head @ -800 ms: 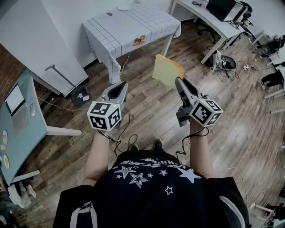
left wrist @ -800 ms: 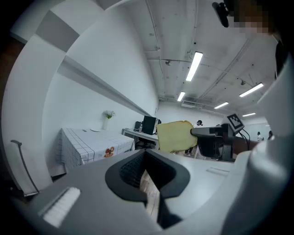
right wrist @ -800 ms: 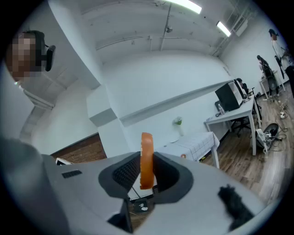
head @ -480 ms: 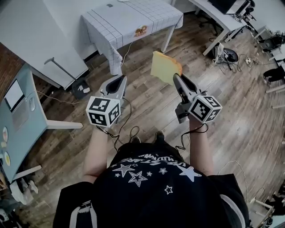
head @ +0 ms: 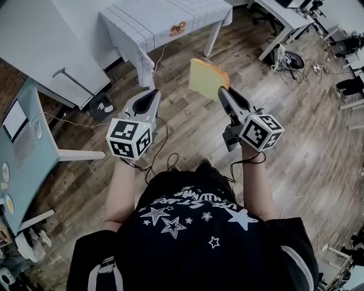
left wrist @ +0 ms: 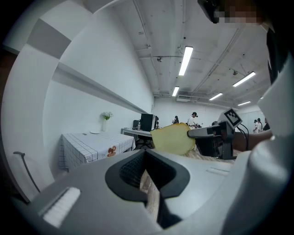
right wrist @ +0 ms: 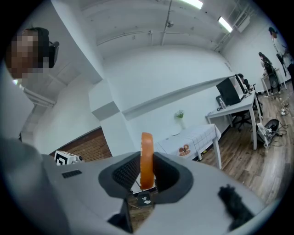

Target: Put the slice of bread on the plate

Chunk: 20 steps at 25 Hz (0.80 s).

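A slice of bread (head: 206, 78) with a yellow face and orange crust is held upright in the air over the wood floor, with my right gripper (head: 223, 92) shut on its lower edge. The right gripper view shows the bread (right wrist: 146, 149) edge-on between the pads. My left gripper (head: 149, 101) is level beside it on the left, shut and holding nothing. From the left gripper view, the bread (left wrist: 172, 139) and the right gripper (left wrist: 195, 133) show to the right. A small white plate (left wrist: 95, 132) lies on the checked-cloth table (head: 162, 14) ahead.
The tablecloth bears an orange print (head: 178, 27). A teal desk (head: 25, 165) with a tablet stands at the left, a white desk (head: 284, 17) and chairs at the upper right. Cables trail over the wood floor (head: 307, 153). People stand far back in the room.
Both grippers and the bread have drifted slightly up and left in the head view. The checked table has slid toward the top edge. The grip on the bread is unchanged.
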Each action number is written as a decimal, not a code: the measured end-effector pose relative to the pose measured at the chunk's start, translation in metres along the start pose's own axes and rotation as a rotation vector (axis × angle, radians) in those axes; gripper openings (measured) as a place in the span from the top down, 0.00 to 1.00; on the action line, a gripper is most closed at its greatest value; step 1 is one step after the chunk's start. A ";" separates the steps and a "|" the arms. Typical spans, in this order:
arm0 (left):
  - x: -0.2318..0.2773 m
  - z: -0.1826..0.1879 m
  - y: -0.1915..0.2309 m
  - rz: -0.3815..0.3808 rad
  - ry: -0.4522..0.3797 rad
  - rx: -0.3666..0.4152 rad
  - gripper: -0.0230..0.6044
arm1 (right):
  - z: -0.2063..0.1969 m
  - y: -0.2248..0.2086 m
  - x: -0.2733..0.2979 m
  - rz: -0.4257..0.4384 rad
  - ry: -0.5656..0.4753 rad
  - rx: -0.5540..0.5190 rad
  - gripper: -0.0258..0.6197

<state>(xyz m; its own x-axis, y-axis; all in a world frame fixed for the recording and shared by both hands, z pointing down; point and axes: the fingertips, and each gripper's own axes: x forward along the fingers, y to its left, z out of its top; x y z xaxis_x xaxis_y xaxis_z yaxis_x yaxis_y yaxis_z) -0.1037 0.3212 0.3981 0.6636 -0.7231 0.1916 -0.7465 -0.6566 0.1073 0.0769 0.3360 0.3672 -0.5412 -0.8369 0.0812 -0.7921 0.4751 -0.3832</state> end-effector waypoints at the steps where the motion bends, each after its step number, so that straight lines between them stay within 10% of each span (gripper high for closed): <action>1: -0.002 -0.001 0.000 -0.001 0.001 0.000 0.95 | -0.001 0.001 -0.001 0.001 0.001 -0.006 0.82; 20: 0.043 -0.013 0.026 -0.003 0.042 -0.051 0.95 | 0.004 -0.062 0.025 -0.044 0.001 0.063 0.82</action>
<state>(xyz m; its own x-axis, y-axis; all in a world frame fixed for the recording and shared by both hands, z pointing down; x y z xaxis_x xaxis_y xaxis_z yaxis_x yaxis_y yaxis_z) -0.0950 0.2757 0.4215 0.6641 -0.7109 0.2316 -0.7467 -0.6462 0.1576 0.1131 0.2843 0.3891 -0.5064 -0.8565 0.1002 -0.7959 0.4195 -0.4366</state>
